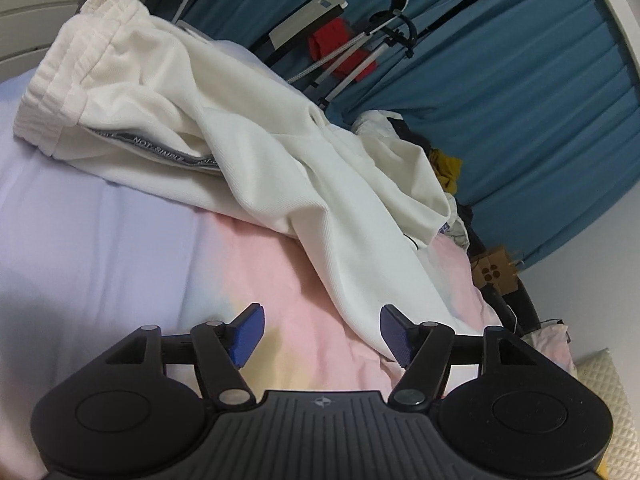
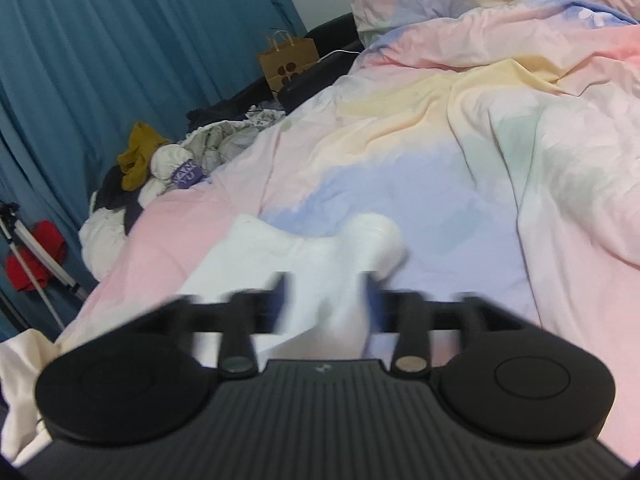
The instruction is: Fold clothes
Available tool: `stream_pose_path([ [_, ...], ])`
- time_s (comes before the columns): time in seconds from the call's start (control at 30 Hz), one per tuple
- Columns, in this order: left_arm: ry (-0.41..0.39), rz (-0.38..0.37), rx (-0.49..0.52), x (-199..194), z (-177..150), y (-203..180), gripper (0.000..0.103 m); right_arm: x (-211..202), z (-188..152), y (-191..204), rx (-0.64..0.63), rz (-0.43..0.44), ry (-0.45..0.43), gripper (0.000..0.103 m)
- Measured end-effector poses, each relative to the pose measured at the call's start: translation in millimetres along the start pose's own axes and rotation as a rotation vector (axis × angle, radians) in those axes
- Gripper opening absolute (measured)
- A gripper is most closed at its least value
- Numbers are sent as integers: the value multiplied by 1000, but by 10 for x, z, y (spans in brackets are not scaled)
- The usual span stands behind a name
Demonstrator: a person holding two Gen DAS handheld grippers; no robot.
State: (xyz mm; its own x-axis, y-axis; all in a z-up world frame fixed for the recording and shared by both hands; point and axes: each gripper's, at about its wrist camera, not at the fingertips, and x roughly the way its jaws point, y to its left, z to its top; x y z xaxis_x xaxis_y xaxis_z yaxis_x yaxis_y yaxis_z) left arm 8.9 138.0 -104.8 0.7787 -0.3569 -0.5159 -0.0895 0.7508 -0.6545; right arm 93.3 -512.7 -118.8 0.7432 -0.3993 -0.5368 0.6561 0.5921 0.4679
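While hovering low over the pastel bedcover at the bottom of the left view, spread wide and holding nothing: left gripper, one blue pad just beside a leg end of the white trousers.

At the bottom of the right view, blurred: right gripper, fingers partly apart with the other white leg end between them; cannot tell whether actually clamped on it.

Further up the left view, running from lower right to a ribbed waistband at upper left, rumpled, legs crossed over each other.

Probably light, soft and limp, with no stiffness to keep a crease; likely to sag and drag on the cover. Best taken at the hems or the thick waistband, not mid-leg.

Beyond, at upper left of the right view, a heap of mixed clothes at the bed edge, then a brown paper bag, contents hidden.
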Motion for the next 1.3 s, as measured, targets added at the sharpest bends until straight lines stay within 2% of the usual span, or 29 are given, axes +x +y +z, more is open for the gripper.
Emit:
stream_pose_path([
  [0.03, 0, 0, -2, 11, -6, 2, 67, -38, -11, 14, 12, 14, 10, 79],
  [0.07, 0, 0, -4, 22, -13, 4, 69, -76, -23, 28, 24, 27, 20, 82],
  [0.2, 4, -10, -18, 66, -23, 25, 73, -227, -83, 84, 76, 88, 67, 81],
  [0.27, -2, -28, -57, 99, -7, 77, 75, -288, -158, 91, 117, 129, 103, 81],
  [0.4, -18, -38, -225, 252, 105, 291, 75, -278, -315, 32, 201, 175, 176, 81],
  [0.57, -44, -12, -416, 471, 265, 616, 75, 11, -422, -185, 347, 149, 254, 82],
  [0.7, -119, 9, -603, 497, 284, 909, 72, 229, -495, -281, 438, 150, 278, 81],
  [0.77, -165, -26, -673, 403, 237, 996, 73, 293, -487, -265, 442, 143, 257, 81],
  [0.87, -258, -34, -695, 225, 197, 1031, 79, 387, -474, -239, 446, 132, 224, 78],
  [0.93, -289, -27, -728, 206, 214, 1088, 78, 450, -464, -221, 448, 125, 202, 69],
  [0.97, -305, -23, -744, 196, 223, 1117, 77, 482, -460, -212, 449, 121, 191, 54],
  [1.0, -321, -19, -759, 191, 235, 1152, 76, 513, -455, -204, 451, 117, 179, 33],
  [1.07, -354, -10, -788, 177, 259, 1223, 70, 507, -425, -248, 451, 90, 137, 14],
  [1.1, -358, -5, -806, 171, 274, 1253, 69, 499, -405, -279, 458, 93, 125, 12],
  [1.2, -372, 19, -848, 130, 317, 1333, 51, 461, -327, -271, 438, 110, 86, 8],
  [1.27, -381, 50, -859, 76, 346, 1375, 24, 394, -241, -198, 384, 129, 41, 8],
  [1.3, -361, 59, -873, 70, 345, 1392, 17, 361, -201, -169, 365, 143, 24, 8],
])
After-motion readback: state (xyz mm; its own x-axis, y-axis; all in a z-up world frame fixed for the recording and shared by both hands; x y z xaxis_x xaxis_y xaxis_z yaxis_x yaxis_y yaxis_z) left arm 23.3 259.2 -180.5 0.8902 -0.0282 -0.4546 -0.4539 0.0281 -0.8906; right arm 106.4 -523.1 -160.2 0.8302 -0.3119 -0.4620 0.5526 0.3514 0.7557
